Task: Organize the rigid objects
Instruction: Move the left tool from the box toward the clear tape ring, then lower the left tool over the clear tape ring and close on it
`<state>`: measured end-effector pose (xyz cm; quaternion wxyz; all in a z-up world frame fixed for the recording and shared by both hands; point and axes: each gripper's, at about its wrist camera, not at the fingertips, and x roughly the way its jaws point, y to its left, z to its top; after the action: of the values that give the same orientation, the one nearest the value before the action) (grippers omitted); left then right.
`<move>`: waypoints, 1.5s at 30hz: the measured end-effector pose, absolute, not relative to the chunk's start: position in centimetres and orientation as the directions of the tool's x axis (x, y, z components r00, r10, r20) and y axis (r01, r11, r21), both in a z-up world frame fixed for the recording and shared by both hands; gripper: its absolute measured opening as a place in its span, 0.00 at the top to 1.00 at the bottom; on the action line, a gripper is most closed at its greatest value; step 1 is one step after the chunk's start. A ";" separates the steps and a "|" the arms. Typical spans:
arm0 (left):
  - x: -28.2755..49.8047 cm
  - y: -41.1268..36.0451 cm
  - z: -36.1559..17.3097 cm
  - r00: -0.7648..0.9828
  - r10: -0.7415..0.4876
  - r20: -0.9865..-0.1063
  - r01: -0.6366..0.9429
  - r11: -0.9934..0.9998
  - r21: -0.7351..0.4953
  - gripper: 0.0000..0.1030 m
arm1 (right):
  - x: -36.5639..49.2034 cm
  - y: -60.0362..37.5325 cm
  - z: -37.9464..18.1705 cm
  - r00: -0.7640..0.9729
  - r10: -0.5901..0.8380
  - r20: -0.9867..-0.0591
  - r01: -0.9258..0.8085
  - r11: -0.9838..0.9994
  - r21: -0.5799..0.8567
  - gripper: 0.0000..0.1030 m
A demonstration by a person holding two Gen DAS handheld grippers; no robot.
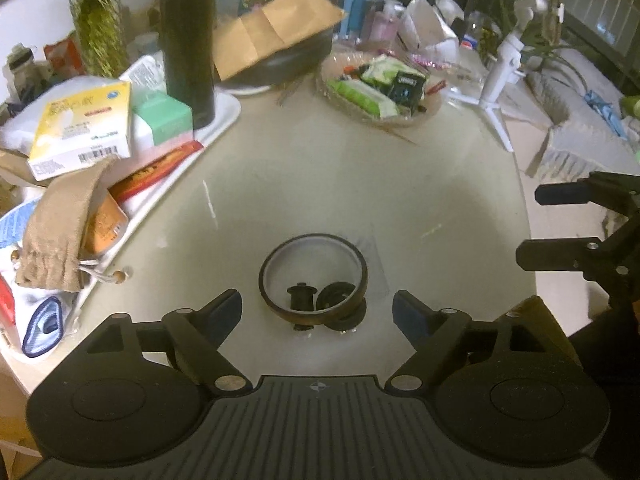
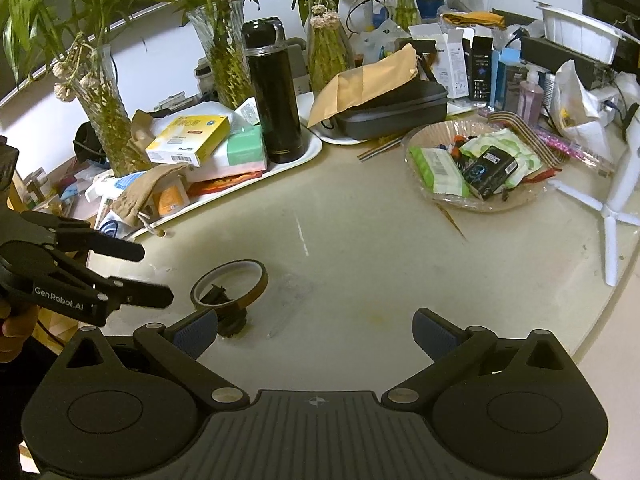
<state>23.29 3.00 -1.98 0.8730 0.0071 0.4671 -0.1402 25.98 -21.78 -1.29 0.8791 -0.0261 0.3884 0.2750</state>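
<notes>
A brown tape ring (image 1: 313,276) lies on the glass table just ahead of my left gripper (image 1: 317,312), which is open and empty, its fingers to either side of the ring's near edge. Small black wheel-like parts (image 1: 339,300) sit inside and under the ring's near edge. In the right wrist view the tape ring (image 2: 230,282) lies at the left, beside my left finger. My right gripper (image 2: 316,334) is open and empty above bare table. The left gripper (image 2: 154,276) shows there at the far left; the right gripper (image 1: 532,222) shows at the right edge of the left view.
A white tray (image 2: 280,170) holds a black thermos (image 2: 274,88), boxes and a cloth pouch (image 1: 60,228). A basket of packets (image 2: 480,164) stands at the back right. A white tripod (image 2: 612,216) stands near the table's right edge. Vases with plants (image 2: 224,52) line the back.
</notes>
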 end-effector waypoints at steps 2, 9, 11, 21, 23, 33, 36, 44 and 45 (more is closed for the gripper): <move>23.8 3.2 -2.3 0.516 -0.233 -0.824 0.237 0.964 -0.124 0.17 | 26.2 -21.8 -1.7 0.555 0.460 -0.693 -0.496 0.852 0.168 0.00; 26.4 4.7 -3.9 0.460 -0.249 -0.852 0.124 0.969 -0.216 0.16 | 26.5 -22.2 -2.3 0.580 0.459 -0.673 -0.477 0.861 0.176 0.00; 27.1 5.2 -4.3 0.450 -0.254 -0.856 0.090 0.967 -0.240 0.13 | 26.6 -22.4 -2.3 0.586 0.456 -0.670 -0.469 0.865 0.179 0.00; 30.4 7.0 -7.7 0.331 -0.335 -0.882 -0.124 0.911 -0.393 0.09 | 27.5 -24.1 -3.0 0.595 0.428 -0.680 -0.369 0.897 0.242 0.00; 30.9 6.9 -8.3 0.313 -0.364 -0.877 -0.143 0.895 -0.422 0.08 | 27.6 -24.3 -3.1 0.598 0.421 -0.682 -0.356 0.902 0.244 0.00; 31.8 5.7 -8.9 0.299 -0.377 -0.876 -0.159 0.886 -0.436 0.00 | 27.6 -24.5 -3.2 0.603 0.409 -0.685 -0.345 0.908 0.238 0.00; 31.9 4.8 -8.8 0.294 -0.341 -0.893 -0.164 0.902 -0.399 0.00 | 27.6 -24.3 -3.3 0.598 0.407 -0.690 -0.349 0.908 0.233 0.00; 31.8 2.5 -8.8 0.277 -0.225 -0.934 -0.177 0.944 -0.280 0.01 | 27.6 -24.1 -3.4 0.593 0.402 -0.698 -0.360 0.907 0.217 0.00; 31.8 2.5 -8.7 0.277 -0.216 -0.936 -0.182 0.945 -0.272 0.01 | 27.6 -24.1 -3.4 0.592 0.402 -0.698 -0.360 0.907 0.217 0.00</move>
<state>31.79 2.47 -8.74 0.7818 -0.1655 0.6010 -0.0110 27.56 -24.10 -3.44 0.8919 0.0263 0.3978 0.2136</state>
